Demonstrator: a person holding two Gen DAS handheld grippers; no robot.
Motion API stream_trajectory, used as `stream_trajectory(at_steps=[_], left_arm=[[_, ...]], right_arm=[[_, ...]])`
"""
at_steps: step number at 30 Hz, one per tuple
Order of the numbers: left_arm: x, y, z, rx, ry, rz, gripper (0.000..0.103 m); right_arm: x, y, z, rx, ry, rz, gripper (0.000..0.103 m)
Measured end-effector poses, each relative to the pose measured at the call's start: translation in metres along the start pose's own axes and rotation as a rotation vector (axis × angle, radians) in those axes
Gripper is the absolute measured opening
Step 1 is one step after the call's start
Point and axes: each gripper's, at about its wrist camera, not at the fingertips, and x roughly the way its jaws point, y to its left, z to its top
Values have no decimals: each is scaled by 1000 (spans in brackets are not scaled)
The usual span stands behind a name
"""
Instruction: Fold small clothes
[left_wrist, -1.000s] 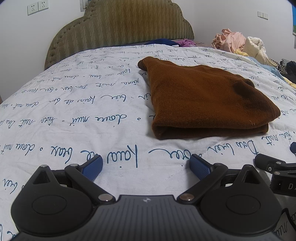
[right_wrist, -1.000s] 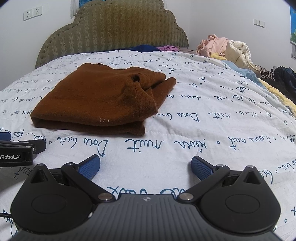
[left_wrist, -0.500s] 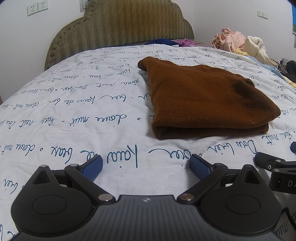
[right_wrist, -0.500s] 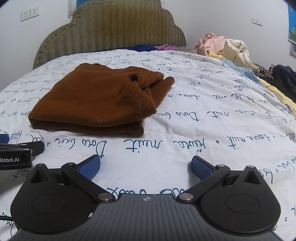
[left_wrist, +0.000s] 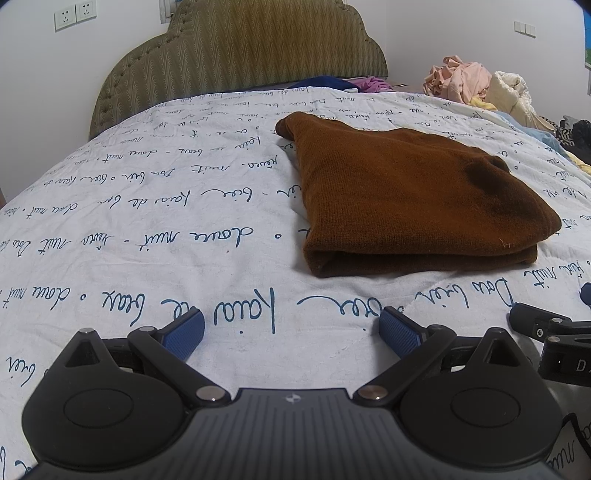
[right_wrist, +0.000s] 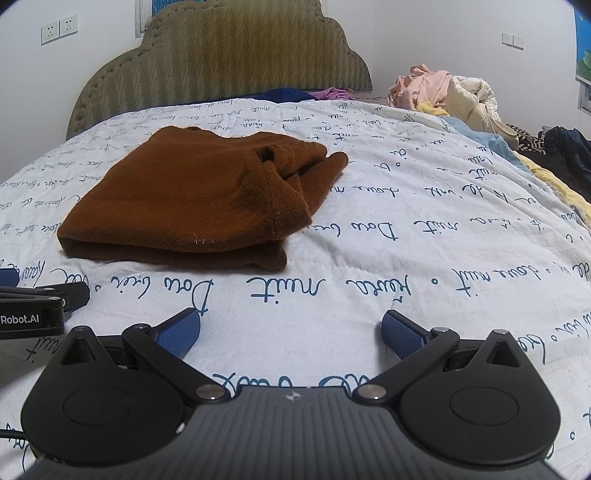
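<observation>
I am holding my left gripper (left_wrist: 291, 326) and right gripper (right_wrist: 291, 326) side by side, both spread wide and empty, low over the script-printed quilt (left_wrist: 147, 229), just short of the folded brown knit garment (right_wrist: 192, 199), apparently because its folding is done.

One folded rust-brown knitted garment (left_wrist: 413, 199) lies on the one bed, whose white quilt (left_wrist: 147, 221) is printed with blue handwriting. Behind the garment stands one olive-green padded headboard (left_wrist: 240, 55). Two white wall sockets (left_wrist: 75, 15) sit side by side left of the headboard, and two white switches (left_wrist: 524, 27) sit right of it. One heap of pink and cream clothes (right_wrist: 443, 94) lies right of the headboard. Two tongs show: the left tongs (left_wrist: 291, 330) and the right tongs (right_wrist: 291, 330), each with two blue-padded fingers (right_wrist: 179, 332) spread wide apart.
</observation>
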Motion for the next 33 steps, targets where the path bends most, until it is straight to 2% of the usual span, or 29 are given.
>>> stream_trajectory(at_steps=[33], left_arm=[[0, 0, -1, 11, 1, 9, 103]], right_arm=[[1, -1, -1, 10, 6, 8, 103]])
